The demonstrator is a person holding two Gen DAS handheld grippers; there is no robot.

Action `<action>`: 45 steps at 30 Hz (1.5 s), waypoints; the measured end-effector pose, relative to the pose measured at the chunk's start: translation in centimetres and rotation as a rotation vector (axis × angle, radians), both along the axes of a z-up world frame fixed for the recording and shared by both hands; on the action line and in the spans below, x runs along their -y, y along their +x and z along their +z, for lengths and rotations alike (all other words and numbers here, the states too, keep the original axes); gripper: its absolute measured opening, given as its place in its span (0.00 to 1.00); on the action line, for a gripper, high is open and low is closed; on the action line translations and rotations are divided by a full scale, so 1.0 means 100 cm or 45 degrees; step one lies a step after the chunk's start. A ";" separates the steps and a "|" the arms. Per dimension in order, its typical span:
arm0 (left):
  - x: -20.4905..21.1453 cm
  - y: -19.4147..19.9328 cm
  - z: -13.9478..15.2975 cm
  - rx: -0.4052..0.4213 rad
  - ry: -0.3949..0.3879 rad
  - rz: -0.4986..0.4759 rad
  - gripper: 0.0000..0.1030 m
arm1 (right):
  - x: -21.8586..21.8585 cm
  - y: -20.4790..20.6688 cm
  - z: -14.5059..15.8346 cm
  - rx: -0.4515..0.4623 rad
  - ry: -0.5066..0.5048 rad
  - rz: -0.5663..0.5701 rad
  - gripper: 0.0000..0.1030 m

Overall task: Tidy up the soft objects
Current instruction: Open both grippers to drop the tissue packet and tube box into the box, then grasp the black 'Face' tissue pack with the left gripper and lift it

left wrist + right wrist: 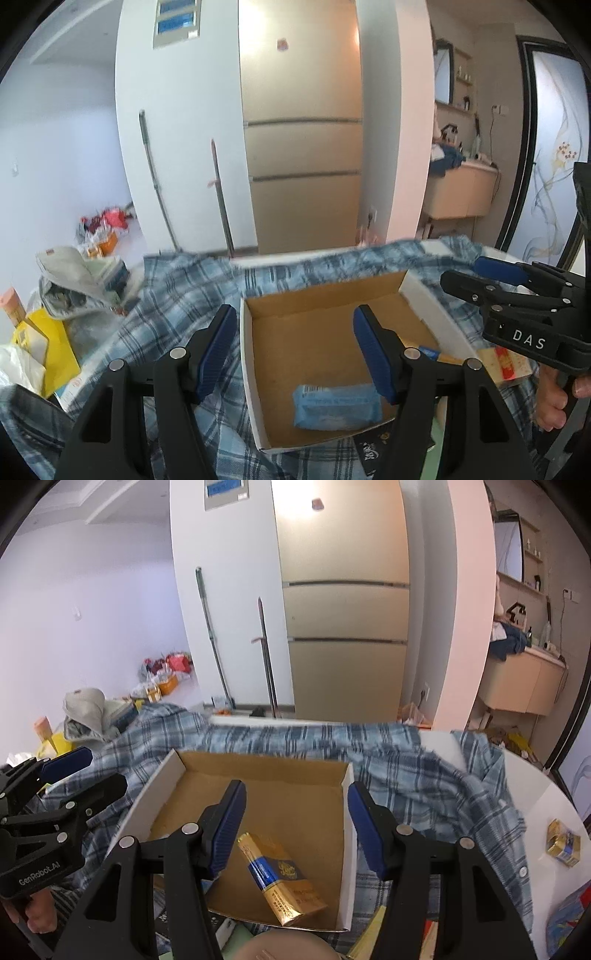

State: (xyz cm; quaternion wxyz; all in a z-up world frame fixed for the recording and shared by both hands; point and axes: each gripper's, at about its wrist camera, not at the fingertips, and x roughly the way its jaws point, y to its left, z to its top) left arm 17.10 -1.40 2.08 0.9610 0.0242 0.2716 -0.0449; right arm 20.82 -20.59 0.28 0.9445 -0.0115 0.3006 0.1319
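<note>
Cardboard box [325,332], shallow, white outside and brown inside, sits on a blue plaid shirt [177,295] spread over the white bench [535,786]. The left gripper [295,354] hovers above the box with its blue-padded jaws released and nothing between them. Just below and ahead of its right finger lies a light blue soft packet [336,406], flat on the box floor near the front wall, touching neither pad. The right gripper [295,830] hangs over the same box, likewise released and empty. Beneath the gap between its fingers, nearer the left one, a gold and blue pack [284,878] lies tilted on the box floor close to the front edge, apart from both pads. Each gripper shows at the edge of the other's view: the right gripper to the right of the left one, held by a hand [554,398], and the left gripper to the left of the right one. Beyond the right gripper's right finger, well apart on bare bench, stands a small gold carton [563,843]. Past the box, beyond both grippers, the shirt bunches toward the bench's far edge. Far ahead stands a tall beige refrigerator [303,147], with two poles leaning on the white wall to its left. Left of the left gripper lies a clutter of bags, among them a yellow bag [51,347].
</note>
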 end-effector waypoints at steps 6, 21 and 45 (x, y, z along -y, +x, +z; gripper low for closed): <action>0.001 -0.024 0.029 0.154 -0.025 0.016 0.84 | 0.003 -0.018 0.028 0.102 0.019 0.002 0.55; 0.013 -0.104 0.074 0.392 -0.056 -0.043 1.00 | 0.014 -0.079 0.071 0.324 0.013 -0.018 0.63; 0.017 -0.113 -0.022 0.232 -0.136 -0.040 1.00 | 0.033 -0.111 -0.009 0.288 0.027 -0.008 0.83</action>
